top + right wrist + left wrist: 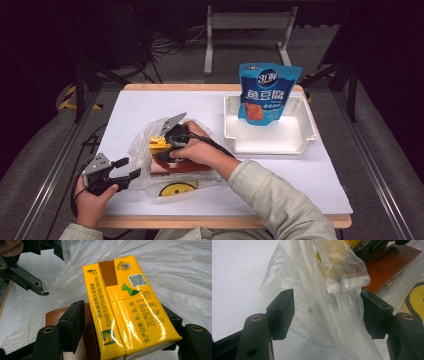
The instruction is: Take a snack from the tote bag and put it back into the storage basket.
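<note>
A: Near edge first. My left gripper (125,173) has its jaws partly open with the clear plastic bag (322,302) bunched between them; can't tell whether the pads press it.

B: Right one?

A: Right gripper (161,145) is inside the bag mouth. Yellow carton (127,312) sits between its jaws, over a brown box (175,166); gap visible on one side, so not clamped.

B: Far end?

A: White tray (305,135) holds one blue pouch (266,92), upright.
</note>
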`<state>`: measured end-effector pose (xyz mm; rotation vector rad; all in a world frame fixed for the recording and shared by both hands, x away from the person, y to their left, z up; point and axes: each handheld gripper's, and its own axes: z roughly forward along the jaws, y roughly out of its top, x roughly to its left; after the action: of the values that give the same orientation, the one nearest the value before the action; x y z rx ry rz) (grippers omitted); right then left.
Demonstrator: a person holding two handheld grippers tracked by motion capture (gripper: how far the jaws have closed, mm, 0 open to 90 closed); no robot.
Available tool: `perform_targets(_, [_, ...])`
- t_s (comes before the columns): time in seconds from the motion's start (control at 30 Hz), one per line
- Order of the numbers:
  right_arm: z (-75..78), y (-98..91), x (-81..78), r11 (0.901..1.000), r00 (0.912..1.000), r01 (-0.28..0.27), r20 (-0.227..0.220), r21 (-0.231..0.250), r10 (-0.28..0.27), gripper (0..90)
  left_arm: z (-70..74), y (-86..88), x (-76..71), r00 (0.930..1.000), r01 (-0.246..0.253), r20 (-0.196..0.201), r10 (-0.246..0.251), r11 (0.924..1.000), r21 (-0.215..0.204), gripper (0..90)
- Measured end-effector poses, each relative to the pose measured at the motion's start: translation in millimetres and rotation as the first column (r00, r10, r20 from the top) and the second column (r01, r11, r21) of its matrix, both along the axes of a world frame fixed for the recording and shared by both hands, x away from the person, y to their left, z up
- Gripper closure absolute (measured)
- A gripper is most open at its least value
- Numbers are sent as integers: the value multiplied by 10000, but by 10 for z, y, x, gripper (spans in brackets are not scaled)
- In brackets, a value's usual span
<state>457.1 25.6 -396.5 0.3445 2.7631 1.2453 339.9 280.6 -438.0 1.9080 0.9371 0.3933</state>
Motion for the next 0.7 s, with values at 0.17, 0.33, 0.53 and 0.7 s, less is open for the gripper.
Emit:
perform_targets(0.17, [26, -10, 10, 9999, 9994, -55, 327, -110, 59, 466, -1, 0, -1, 10000, -5, 11, 5, 10000, 3, 338])
perform_targets(0.33, [45, -14, 3, 9985, 9975, -360, 592, -419, 384, 544, 1, 4, -3, 10000, 1, -6, -1, 10000, 17, 338])
perform_targets(0.53, [51, -11, -3, 9979, 9967, -464, 644, -444, 493, 554, 2, 4, -3, 10000, -5, -5, 5, 10000, 16, 338])
perform_targets(0.7, [89, -6, -26, 9971, 9953, -536, 776, -537, 576, 559, 2, 9, -3, 10000, -30, 22, 30, 10000, -5, 338])
